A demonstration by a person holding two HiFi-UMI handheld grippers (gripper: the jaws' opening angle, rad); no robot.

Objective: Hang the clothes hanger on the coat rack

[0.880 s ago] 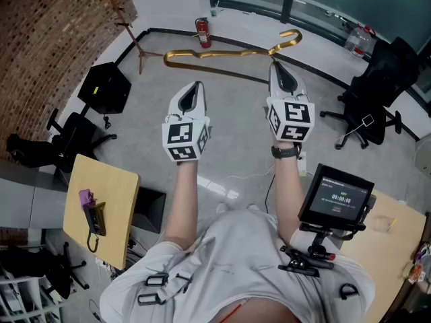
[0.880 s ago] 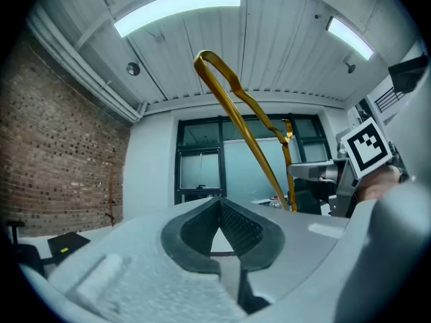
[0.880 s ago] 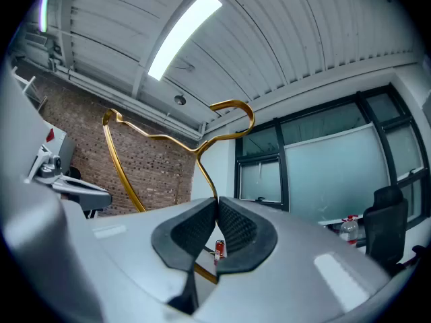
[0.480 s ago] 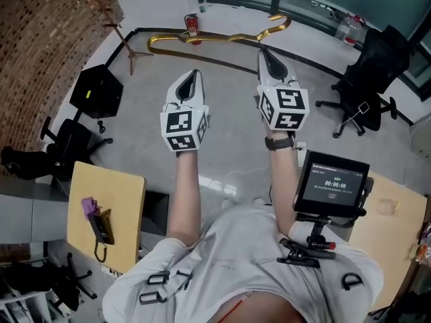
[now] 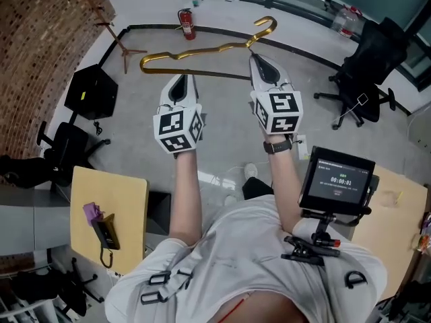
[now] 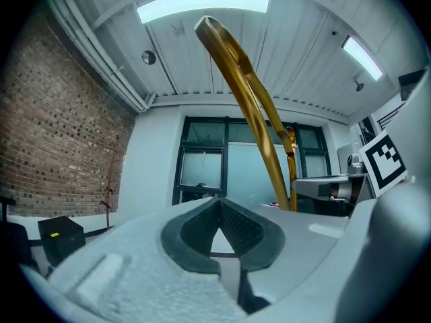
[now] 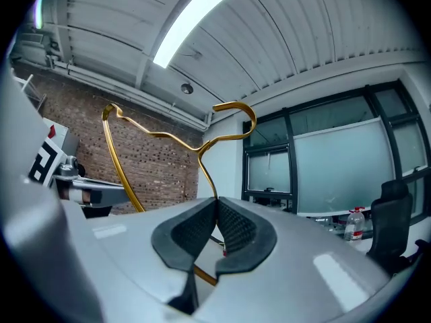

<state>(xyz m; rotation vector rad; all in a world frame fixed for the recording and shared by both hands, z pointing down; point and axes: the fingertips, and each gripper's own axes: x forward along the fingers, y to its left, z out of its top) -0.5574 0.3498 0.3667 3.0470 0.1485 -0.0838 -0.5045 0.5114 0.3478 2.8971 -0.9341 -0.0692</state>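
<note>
Carrying stage; the hang is not yet done. Right gripper (image 5: 259, 64) has its jaws clamped on the gold clothes hanger (image 5: 222, 46) near the neck. The hook points to 1 o'clock, and the hanger is in the air over the floor. Left gripper (image 5: 178, 85) jaws are pressed together with nothing between them. Coat rack (image 5: 124, 48) stands at 10 o'clock from the hanger's far tip, apart from it. Left to do: reach the rack and seat the hook. Versus 0.9 s ago, the hanger sits lower in the head view, below the fire extinguisher (image 5: 184, 23). The gap to the rack looks unchanged.
</note>
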